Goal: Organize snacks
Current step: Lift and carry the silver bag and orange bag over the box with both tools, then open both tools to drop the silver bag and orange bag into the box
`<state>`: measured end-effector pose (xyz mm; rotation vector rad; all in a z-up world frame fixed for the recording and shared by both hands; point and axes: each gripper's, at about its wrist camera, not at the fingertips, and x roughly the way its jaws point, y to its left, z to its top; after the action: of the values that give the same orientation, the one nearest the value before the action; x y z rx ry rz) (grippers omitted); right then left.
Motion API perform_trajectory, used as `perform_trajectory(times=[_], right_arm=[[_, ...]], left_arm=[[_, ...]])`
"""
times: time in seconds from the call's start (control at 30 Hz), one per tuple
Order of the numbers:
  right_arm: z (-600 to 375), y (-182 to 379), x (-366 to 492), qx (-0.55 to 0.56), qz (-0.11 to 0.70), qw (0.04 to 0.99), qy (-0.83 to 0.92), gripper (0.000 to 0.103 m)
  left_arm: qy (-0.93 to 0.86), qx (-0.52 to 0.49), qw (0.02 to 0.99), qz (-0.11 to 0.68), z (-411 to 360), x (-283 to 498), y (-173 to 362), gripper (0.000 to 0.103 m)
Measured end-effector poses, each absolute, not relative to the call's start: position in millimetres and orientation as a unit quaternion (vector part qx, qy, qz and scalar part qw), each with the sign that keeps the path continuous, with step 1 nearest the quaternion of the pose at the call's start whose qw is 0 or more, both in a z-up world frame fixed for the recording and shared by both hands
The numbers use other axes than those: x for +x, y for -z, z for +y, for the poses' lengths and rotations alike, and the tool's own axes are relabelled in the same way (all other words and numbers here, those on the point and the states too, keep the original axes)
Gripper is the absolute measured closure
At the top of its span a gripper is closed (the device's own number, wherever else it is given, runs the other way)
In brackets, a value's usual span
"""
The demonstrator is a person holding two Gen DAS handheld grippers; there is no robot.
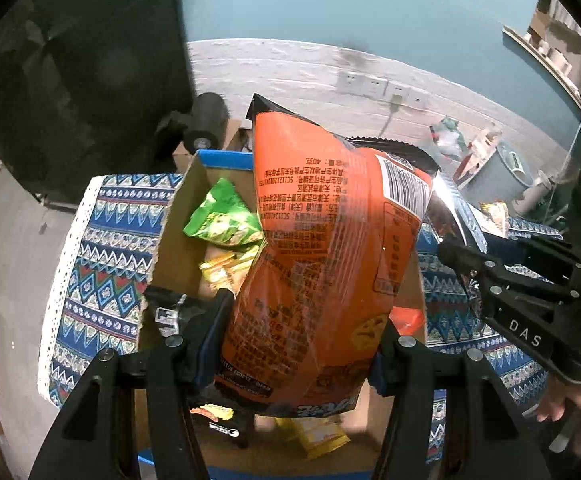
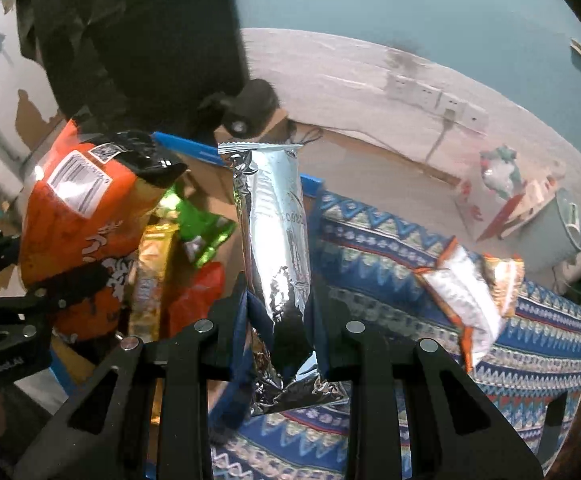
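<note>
**Both grippers loaded at the box**

We are seeing the left gripper [image 1: 302, 344] clamping an orange snack bag [image 1: 322, 240], long axis upright, directly over the cardboard box [image 1: 178, 236]. The right gripper [image 2: 278, 340], jaws narrow, is pinching a silver foil packet [image 2: 274, 240] beside the box, over the patterned cloth [image 2: 410, 264]. Left is nearer; box lies to the right gripper's left.

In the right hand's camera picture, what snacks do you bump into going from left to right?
Orange snack bag held by the left gripper → green snack packet in the cardboard box → silver foil packet held by the right gripper → white and orange packet on the patterned cloth.
</note>
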<state>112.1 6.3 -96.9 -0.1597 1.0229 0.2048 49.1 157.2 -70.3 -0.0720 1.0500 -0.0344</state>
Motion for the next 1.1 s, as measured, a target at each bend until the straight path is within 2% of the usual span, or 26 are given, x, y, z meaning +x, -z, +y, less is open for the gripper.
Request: perform_trajectory(times=[0.4, 0.5, 0.57, 0.63, 0.7, 0.83, 0.9, 1.1], right_arm=[[27.6, 113.0, 126.6, -0.059, 0.507, 0.852, -0.119, 0.077], [29.6, 117.1, 129.0, -0.058, 0.512, 0.848, -0.123, 0.077], [29.4, 118.0, 129.1, -0.056, 0.513, 0.848, -0.125, 0.076], [28.6, 116.8, 128.0, -0.055, 0.512, 0.848, -0.123, 0.073], [27.7, 114.2, 126.7, -0.054, 0.509, 0.85, -0.121, 0.063], [23.8, 106.3, 124.8, -0.056, 0.501, 0.856, -0.114, 0.059], [20.2, 103.3, 123.6, -0.054, 0.498, 0.859, -0.11, 0.051], [6.0, 97.4, 118.6, -0.052, 0.494, 0.863, -0.097, 0.048]], left_arm=[[-0.018, -0.056, 0.852, 0.52, 185.6, 52.2, 86.0, 0.043], [-0.017, -0.06, 0.85, 0.524, 186.3, 52.6, 86.5, 0.034], [-0.024, -0.053, 0.851, 0.522, 185.8, 52.3, 85.6, 0.033], [-0.026, -0.046, 0.852, 0.521, 184.3, 52.0, 84.6, 0.033], [-0.028, -0.043, 0.853, 0.519, 183.8, 51.2, 83.8, 0.033], [-0.028, -0.038, 0.854, 0.518, 180.2, 51.3, 81.5, 0.032], [-0.026, -0.034, 0.855, 0.517, 177.4, 51.2, 80.5, 0.031], [-0.019, -0.017, 0.856, 0.516, 164.5, 50.8, 78.5, 0.03]])
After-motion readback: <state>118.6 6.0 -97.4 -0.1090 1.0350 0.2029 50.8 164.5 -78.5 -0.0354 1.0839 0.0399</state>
